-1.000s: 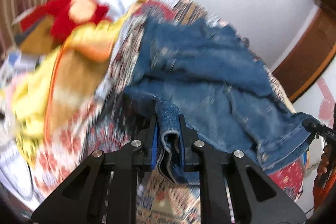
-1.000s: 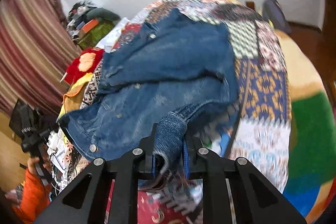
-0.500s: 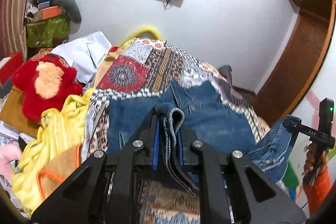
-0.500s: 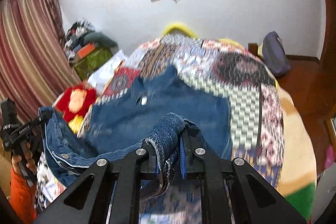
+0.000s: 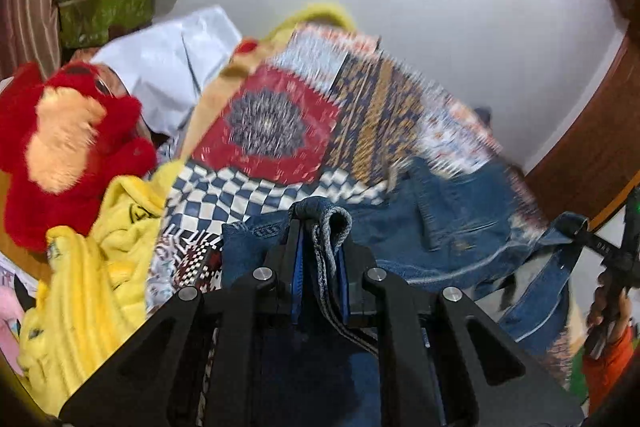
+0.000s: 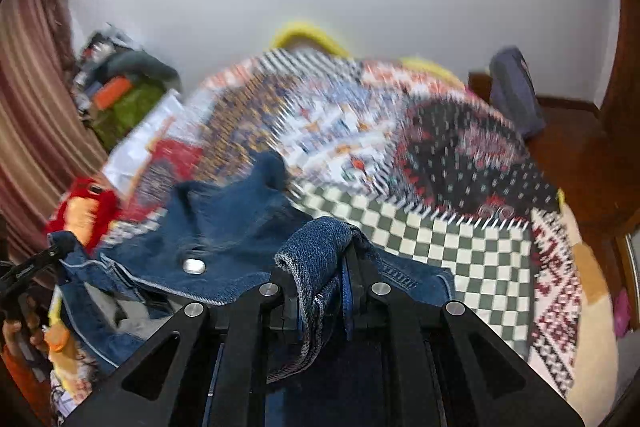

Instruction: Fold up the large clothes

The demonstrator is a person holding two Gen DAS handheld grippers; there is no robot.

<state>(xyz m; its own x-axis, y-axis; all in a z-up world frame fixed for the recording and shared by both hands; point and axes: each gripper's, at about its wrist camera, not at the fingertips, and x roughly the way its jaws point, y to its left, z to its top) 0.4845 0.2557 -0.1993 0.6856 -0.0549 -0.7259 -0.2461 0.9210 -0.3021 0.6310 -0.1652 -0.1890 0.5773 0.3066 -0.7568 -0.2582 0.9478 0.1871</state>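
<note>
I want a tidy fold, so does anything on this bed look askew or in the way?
The blue denim jacket hangs bunched between the left gripper and right gripper, not flat. A red plush toy and crumpled yellow garment crowd the patchwork bedspread.

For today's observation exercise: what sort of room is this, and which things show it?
Most likely a bedroom: a bed under a patchwork quilt, a red plush toy beside it, and striped curtains.

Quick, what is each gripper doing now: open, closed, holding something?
Left gripper: closed on a folded edge of the denim jacket.
Right gripper: closed on another edge of the same jacket.
</note>
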